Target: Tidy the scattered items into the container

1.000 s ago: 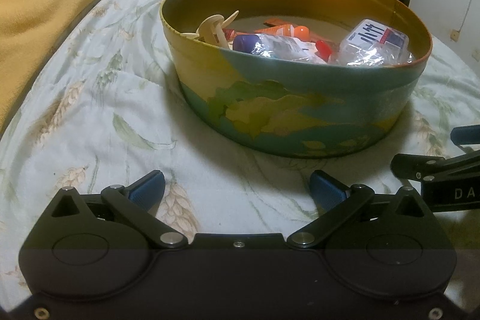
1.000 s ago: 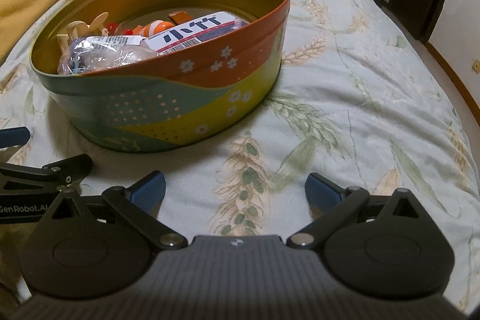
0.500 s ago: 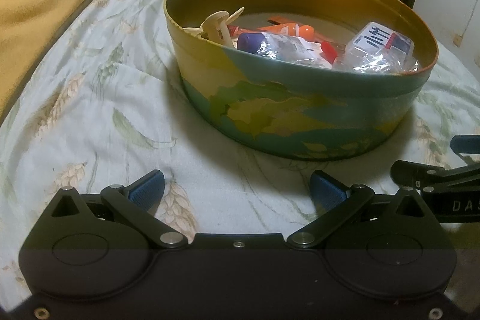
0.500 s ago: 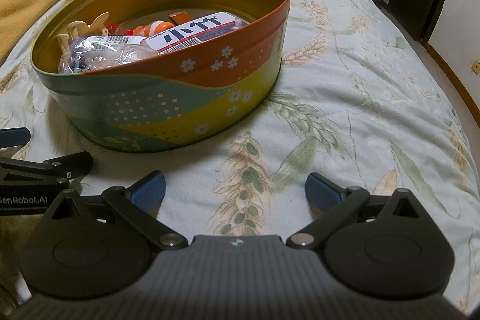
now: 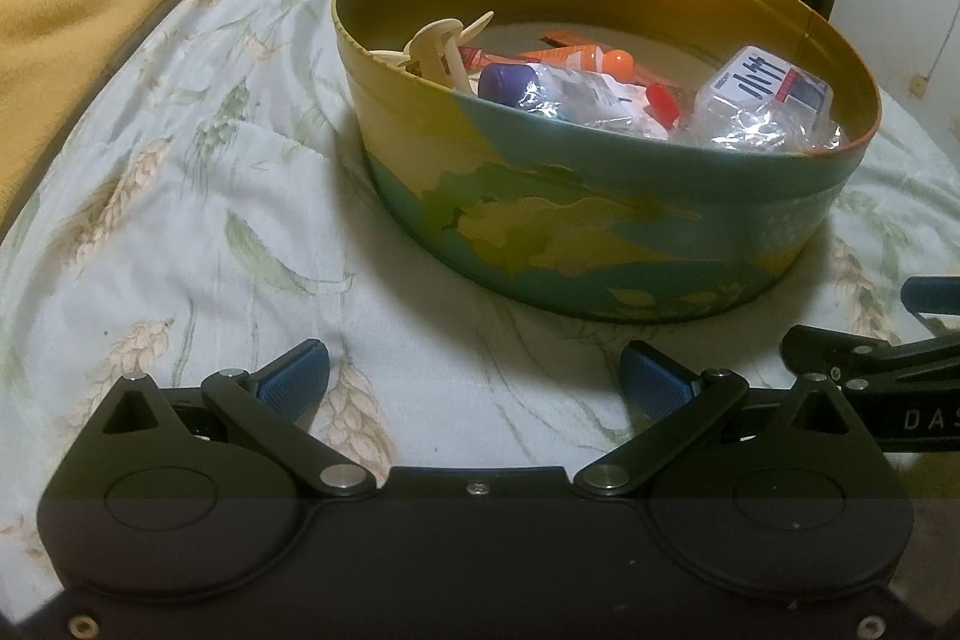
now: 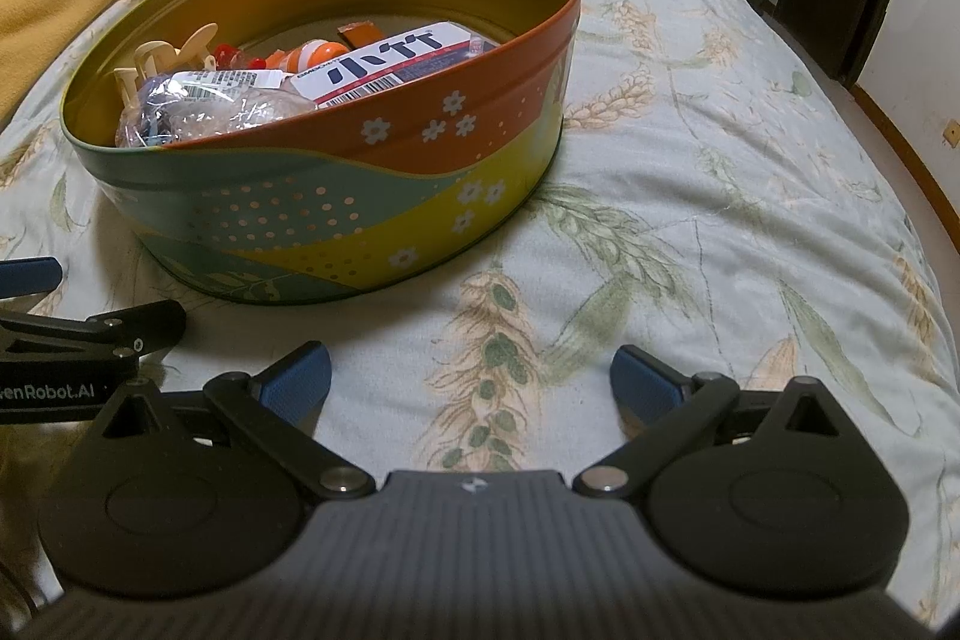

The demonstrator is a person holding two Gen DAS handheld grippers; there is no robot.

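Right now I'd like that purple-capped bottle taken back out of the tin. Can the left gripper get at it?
Probably yes. The left gripper is open and empty, the tin has no lid, and the bottle lies on top. It must rise over the near wall first.

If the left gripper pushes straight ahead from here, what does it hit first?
Likely the near outer wall of the oval tin. The left gripper is open and low over the bedspread, with bare fabric up to the tin; its exact height is unclear.
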